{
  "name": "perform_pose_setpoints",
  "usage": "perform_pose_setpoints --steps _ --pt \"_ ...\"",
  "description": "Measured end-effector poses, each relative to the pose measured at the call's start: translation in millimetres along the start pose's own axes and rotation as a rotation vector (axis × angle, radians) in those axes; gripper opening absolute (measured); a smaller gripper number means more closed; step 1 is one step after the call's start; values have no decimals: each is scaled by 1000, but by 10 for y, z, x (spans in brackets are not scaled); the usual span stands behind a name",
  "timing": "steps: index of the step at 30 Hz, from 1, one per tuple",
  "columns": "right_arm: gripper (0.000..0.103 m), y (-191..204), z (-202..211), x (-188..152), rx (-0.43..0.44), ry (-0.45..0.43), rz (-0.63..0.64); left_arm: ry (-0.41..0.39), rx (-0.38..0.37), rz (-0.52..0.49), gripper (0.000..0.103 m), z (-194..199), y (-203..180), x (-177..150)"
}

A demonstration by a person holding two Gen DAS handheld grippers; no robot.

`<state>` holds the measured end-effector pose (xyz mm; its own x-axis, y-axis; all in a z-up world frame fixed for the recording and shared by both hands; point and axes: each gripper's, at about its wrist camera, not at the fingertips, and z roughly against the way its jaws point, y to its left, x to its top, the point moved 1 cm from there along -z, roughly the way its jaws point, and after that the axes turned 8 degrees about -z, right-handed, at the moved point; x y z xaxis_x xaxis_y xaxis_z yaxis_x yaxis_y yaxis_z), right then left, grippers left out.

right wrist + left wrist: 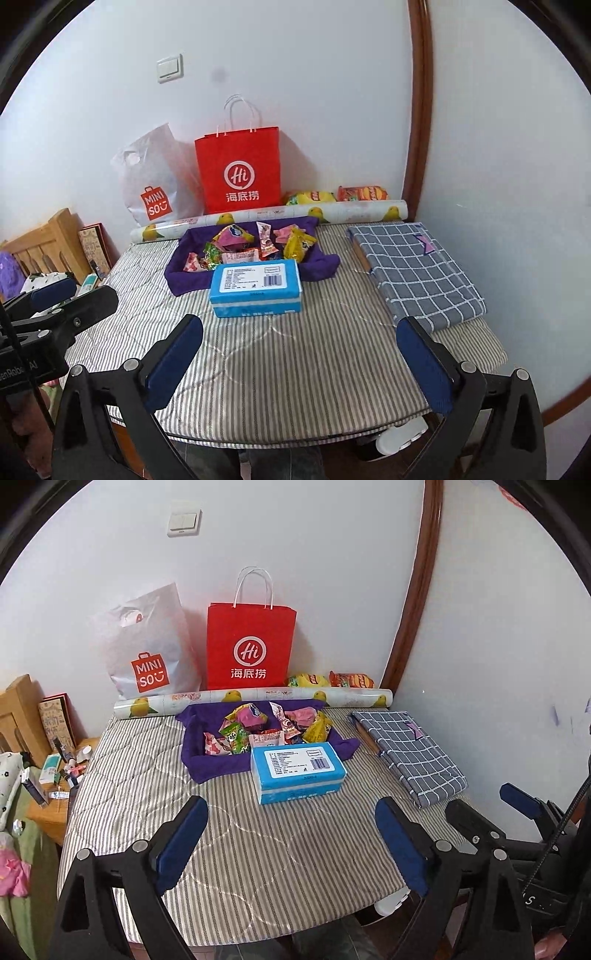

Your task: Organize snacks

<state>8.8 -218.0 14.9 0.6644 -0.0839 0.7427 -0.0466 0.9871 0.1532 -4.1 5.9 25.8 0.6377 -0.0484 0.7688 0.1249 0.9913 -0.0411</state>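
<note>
Judging by how things lie, the sorting looks largely done. On the striped table [295, 369], the purple cloth-lined tray [184, 277] near the back holds a loose heap of snack packets [255, 245], all inside its rim. Touching its front edge sits a blue tissue pack [256, 291], which is no snack and may need moving aside. Behind the printed paper roll [273, 216], a yellow chip bag [312, 197] and an orange chip bag [364, 194] lie against the wall, apparently left to gather. Both the left claw [291, 849] and right claw [299, 365] hang spread wide over the table's near edge, holding nothing.
</note>
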Motion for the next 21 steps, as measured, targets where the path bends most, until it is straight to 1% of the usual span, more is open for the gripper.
perform_pose_setpoints --steps 8,21 --pt "103 -147 153 -35 -16 -31 -25 -8 -4 -8 92 81 -84 -30" --pt "103 -277 232 -57 -38 -46 -42 -15 -3 -28 92 127 -206 -18"
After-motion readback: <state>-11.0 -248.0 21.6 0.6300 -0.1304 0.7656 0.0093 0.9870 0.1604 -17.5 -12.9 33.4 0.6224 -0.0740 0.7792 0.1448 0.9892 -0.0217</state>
